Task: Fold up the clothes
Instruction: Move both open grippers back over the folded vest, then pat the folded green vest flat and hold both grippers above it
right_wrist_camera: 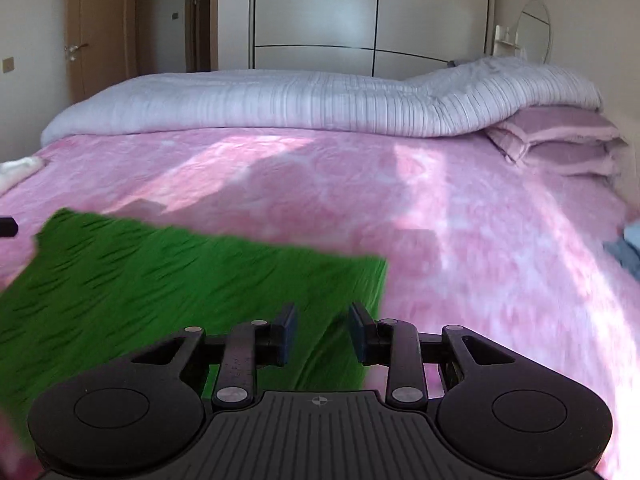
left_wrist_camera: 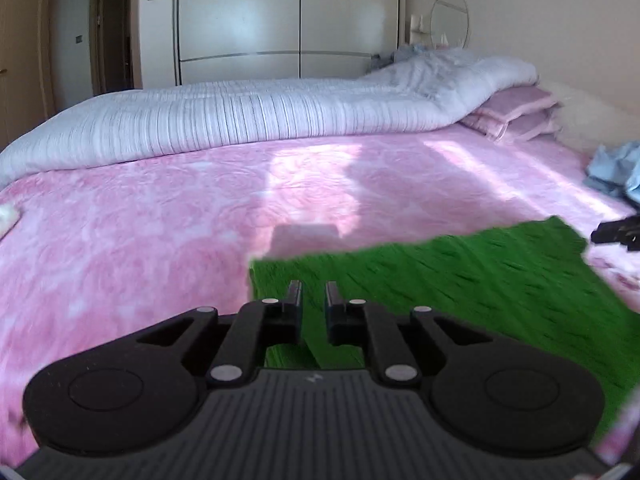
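Left wrist view: left gripper (left_wrist_camera: 313, 294) fingers narrowly parted over the green garment (left_wrist_camera: 460, 280) at lower right on the pink bedspread (left_wrist_camera: 140, 220); whether they pinch it is unclear. Right wrist view: right gripper (right_wrist_camera: 322, 318) gapes above the garment's lower-centre edge

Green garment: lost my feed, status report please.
Left gripper and right gripper open, nothing pinched. Green garment flat on pink bedspread. Nothing in the way.

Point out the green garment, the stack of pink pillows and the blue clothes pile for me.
green garment (left_wrist_camera: 480, 280), left wrist view, on its flat middle.
pink pillows (right_wrist_camera: 560, 140), right wrist view, on the stack's front side.
blue clothes pile (left_wrist_camera: 612, 168), left wrist view, on the crumpled top.
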`<state>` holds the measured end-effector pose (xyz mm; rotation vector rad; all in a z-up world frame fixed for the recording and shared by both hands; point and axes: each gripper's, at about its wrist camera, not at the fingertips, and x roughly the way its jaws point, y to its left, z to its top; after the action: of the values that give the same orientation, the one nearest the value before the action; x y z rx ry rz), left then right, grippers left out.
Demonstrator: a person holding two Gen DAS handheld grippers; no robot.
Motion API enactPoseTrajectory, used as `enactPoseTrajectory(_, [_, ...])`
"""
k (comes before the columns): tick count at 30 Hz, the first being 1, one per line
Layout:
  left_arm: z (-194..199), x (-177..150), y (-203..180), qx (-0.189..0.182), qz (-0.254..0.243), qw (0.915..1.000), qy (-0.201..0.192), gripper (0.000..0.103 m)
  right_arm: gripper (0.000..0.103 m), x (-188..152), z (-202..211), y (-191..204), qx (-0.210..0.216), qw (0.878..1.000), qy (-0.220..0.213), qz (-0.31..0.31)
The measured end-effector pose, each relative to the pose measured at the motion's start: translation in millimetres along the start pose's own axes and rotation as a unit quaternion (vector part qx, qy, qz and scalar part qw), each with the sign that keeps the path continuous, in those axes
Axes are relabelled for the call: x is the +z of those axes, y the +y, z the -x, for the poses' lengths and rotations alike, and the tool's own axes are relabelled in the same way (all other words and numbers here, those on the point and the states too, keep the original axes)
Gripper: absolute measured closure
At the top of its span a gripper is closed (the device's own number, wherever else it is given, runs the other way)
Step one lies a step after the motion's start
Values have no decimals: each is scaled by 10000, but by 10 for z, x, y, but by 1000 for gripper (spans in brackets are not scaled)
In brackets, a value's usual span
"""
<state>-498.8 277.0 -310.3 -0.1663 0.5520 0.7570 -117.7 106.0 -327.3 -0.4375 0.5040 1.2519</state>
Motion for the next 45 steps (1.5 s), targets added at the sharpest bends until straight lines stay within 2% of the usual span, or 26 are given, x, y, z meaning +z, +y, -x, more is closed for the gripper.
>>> enactPoseTrajectory(3, [-401, 115, 19, 80, -330, 9993, 147, 94, 71, 111, -379, -34, -67, 9993, 0, 378])
enactPoseTrajectory(7, [-756, -50, 12, 156, -671, 9967, 434, 94, 71, 98, -829, -178, -67, 9988, 195, 449])
enactPoseTrajectory(10, [-811, -210, 55, 150, -659, 9973, 303, 94, 71, -36, -1003, -410, 37, 9997, 113, 220])
enactPoseTrajectory(13, [-759, -142, 96, 114, -414, 9983, 382, 96, 70, -17, -1017, -694, 330, 9975, 224, -581])
enactPoseTrajectory(14, [-727, -98, 112, 89, -281, 9988, 400, 97, 70, 10, -984, -727, 350, 9961, 275, -755])
enactPoseTrajectory(19, [-243, -5, 53, -298, 231, 9992, 118, 97, 70, 112, -404, -479, 181, 9968, 88, -768])
enactPoseTrajectory(22, [128, -127, -124, -686, 475, 9964, 122, 97, 70, 8, 46, -183, 403, 9953, -33, -884])
enactPoseTrajectory(25, [410, -321, -359, -886, 515, 9943, 293, 97, 70, -196, 396, 195, 620, 9949, -21, -791])
enactPoseTrajectory(29, [606, -613, -595, -745, 452, 9948, 537, 97, 70, -463, 607, 651, 788, 9947, 138, -651])
enactPoseTrajectory(32, [607, -828, -606, -558, 652, 9952, 473, 97, 70, -716, 498, 852, 551, 9966, 372, -477])
enactPoseTrajectory(34, [663, -781, -660, -434, 542, 9963, 513, 98, 70, -774, 522, 905, 443, 9981, 181, -394])
enactPoseTrajectory(35, [697, -737, -693, -359, 459, 9968, 542, 99, 70, -739, 542, 917, 392, 9981, 237, -415])
enactPoseTrajectory(37, [821, -709, -748, -377, 458, 9971, 471, 99, 70, -659, 625, 944, 301, 9982, 268, -454])
enactPoseTrajectory(40, [899, -718, -844, -378, 464, 9969, 511, 98, 70, -679, 773, 973, 215, 9983, 59, -540])
enactPoseTrajectory(43, [848, -811, -923, -223, 490, 9962, 692, 97, 70, -816, 708, 936, 50, 9961, 332, -821])
enactPoseTrajectory(45, [855, -825, -969, -125, 505, 9960, 725, 97, 70, -889, 665, 952, 9, 9963, 325, -799])
